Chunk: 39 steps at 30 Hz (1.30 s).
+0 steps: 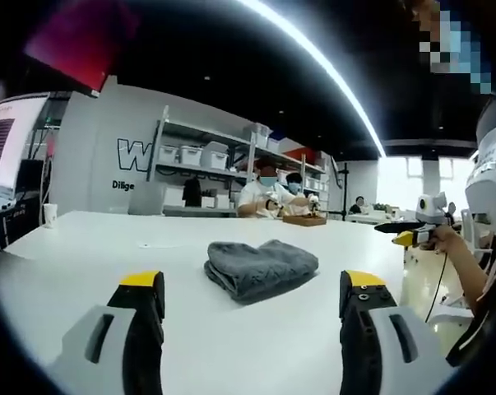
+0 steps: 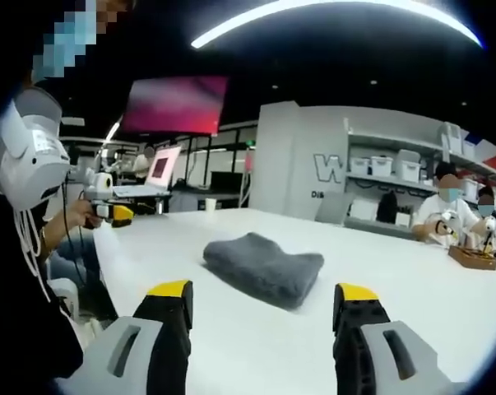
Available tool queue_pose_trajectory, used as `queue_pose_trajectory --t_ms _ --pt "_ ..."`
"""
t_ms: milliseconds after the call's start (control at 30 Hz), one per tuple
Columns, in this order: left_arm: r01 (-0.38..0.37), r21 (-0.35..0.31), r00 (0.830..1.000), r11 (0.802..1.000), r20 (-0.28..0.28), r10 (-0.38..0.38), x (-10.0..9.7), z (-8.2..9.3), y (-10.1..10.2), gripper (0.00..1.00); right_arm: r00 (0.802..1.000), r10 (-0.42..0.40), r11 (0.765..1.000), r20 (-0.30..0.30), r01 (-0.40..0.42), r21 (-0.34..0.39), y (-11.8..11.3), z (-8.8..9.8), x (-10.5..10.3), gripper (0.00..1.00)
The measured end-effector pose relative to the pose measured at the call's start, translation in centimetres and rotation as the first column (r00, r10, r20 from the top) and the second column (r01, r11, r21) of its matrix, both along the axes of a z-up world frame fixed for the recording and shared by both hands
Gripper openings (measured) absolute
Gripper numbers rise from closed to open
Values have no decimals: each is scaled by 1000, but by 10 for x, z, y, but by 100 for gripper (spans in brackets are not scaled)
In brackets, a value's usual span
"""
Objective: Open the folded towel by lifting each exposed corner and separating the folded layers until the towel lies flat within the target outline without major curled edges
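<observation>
Yellow-tipped grey and black jaws rose from the bottom of both views. In the left gripper view, the left gripper (image 1: 252, 290) had its 2 jaws spread wide with nothing between them. In the right gripper view, the right gripper (image 2: 264, 300) was likewise wide apart and held nothing.

Just beyond the fingertips, in the gap between the jaws, a folded grey towel (image 1: 261, 267) lay on a white table (image 1: 83, 247). It was a thick, soft bundle with stacked layers showing along its near edge. In the right gripper view the same towel (image 2: 264, 266) sat ahead of the tips, slightly nearer the left jaw, and touched neither jaw. No outline on the table could be made out.

To the right of the left gripper's jaws, a person's hand (image 1: 443, 240) held another yellow-tipped device at the table's edge. In the right gripper view a similar hand (image 2: 81, 212) appeared left of the jaws.

Farther back, past the towel, 2 seated people (image 1: 268, 193) worked at a wooden tray (image 1: 304, 220). Behind them stood metal shelves (image 1: 206, 152) with white storage bins, and a grey wall with large lettering. A white cup (image 1: 49, 215) stood far to the left.
</observation>
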<state>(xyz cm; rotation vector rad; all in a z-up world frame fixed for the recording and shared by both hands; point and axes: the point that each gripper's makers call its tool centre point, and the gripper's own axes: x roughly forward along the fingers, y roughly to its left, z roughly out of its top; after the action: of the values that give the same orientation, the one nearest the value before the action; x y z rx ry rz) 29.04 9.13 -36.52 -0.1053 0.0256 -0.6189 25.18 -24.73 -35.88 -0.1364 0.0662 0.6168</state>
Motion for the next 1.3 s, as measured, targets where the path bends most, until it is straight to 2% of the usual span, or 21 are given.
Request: queue_pose_trajectory --t_ms 367,433,600,767,967,1067,1300 --pt "-15 5 1000 1000 7 15 9 -1 2 84 1000 9 1000 18 -9 -4 0 9 14 65" --pt "-36 -18 999 999 28 37 13 5 4 84 1000 14 1000 25 -14 0 2 11 17 65" --pt "-26 -20 998 999 54 27 19 15 2 82 998 59 998 30 -59 8 16 14 22 63" --pt "-7 -2 998 1000 64 7 22 18 -2 82 997 73 997 32 -73 2 20 14 26 61" --pt "5 13 997 1000 75 -6 30 18 -5 82 997 70 998 35 -70 -8 19 15 30 61" --pt "14 52 998 999 68 -18 35 12 -7 82 997 68 998 28 -68 -10 19 14 32 60" --pt "43 28 997 999 60 -45 42 10 -13 78 999 49 998 11 -49 -31 18 11 39 59"
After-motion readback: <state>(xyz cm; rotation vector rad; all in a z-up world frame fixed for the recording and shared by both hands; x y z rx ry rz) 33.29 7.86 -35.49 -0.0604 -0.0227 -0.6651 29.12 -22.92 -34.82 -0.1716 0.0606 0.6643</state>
